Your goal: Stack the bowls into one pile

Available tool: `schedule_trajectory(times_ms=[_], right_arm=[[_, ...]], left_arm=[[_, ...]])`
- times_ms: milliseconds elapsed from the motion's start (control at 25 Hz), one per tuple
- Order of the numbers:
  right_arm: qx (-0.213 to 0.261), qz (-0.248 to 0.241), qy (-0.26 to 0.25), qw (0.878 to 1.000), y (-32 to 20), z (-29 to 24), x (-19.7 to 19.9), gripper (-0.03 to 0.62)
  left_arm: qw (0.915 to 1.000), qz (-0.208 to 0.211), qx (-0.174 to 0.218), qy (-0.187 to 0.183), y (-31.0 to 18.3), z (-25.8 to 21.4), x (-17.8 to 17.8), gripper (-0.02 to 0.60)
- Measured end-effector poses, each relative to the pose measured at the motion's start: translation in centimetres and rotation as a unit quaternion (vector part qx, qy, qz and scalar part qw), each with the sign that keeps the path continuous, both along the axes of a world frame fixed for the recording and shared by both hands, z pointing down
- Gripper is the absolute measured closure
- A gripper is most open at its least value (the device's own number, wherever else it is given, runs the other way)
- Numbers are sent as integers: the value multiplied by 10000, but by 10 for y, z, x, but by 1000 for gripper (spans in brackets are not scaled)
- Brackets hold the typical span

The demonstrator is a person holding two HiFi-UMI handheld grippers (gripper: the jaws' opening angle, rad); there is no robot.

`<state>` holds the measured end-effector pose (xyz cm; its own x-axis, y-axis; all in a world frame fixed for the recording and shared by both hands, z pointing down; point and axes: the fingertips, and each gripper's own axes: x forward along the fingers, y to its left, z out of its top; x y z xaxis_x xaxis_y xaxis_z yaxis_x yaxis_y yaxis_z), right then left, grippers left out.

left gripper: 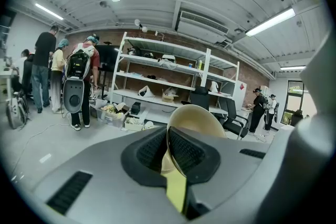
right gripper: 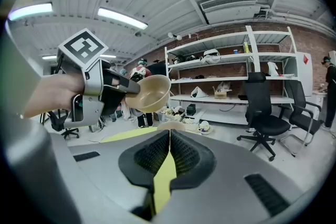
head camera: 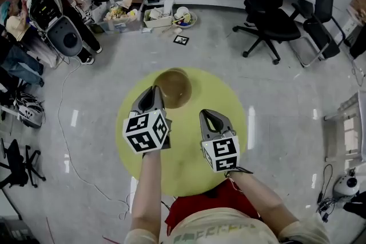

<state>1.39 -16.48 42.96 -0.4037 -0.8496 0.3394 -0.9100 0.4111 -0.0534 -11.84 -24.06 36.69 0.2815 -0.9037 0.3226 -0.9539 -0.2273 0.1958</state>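
Fingers of left gripper (head camera: 155, 90) pinch tan bowl (head camera: 175, 87); right gripper (head camera: 210, 115) fingers closed, empty.

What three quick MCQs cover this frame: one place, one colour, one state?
1. Where is the tan round bowl?
A) on the floor
B) in the left gripper fingers, held up over the table
C) on a shelf

2. What colour is the round table top?
A) yellow
B) blue
C) white

3. How do the right gripper fingers stand?
A) shut on a bowl
B) wide apart
C) together, with nothing between them

Answers:
1 B: the right gripper view shows the bowl's rim pinched in the left gripper, in the air.
2 A: the head view shows a yellow disc under both grippers.
3 C: the right gripper view shows the pads meeting, with nothing between them.
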Motion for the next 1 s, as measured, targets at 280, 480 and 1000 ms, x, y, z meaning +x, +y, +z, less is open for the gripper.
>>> schedule_trajectory(times_ms=[280, 480, 1000], right_arm=[[-133, -16, 12, 9999, -37, 18, 3, 557], [-262, -29, -4, 9997, -64, 31, 3, 557], [-610, -328, 148, 9975, -115, 77, -12, 557]], left_arm=[[9998, -22, -174, -70, -40, 26, 1, 548], [9995, -63, -310, -74, -69, 46, 0, 548], [9977, -243, -636, -27, -114, 96, 1, 548]])
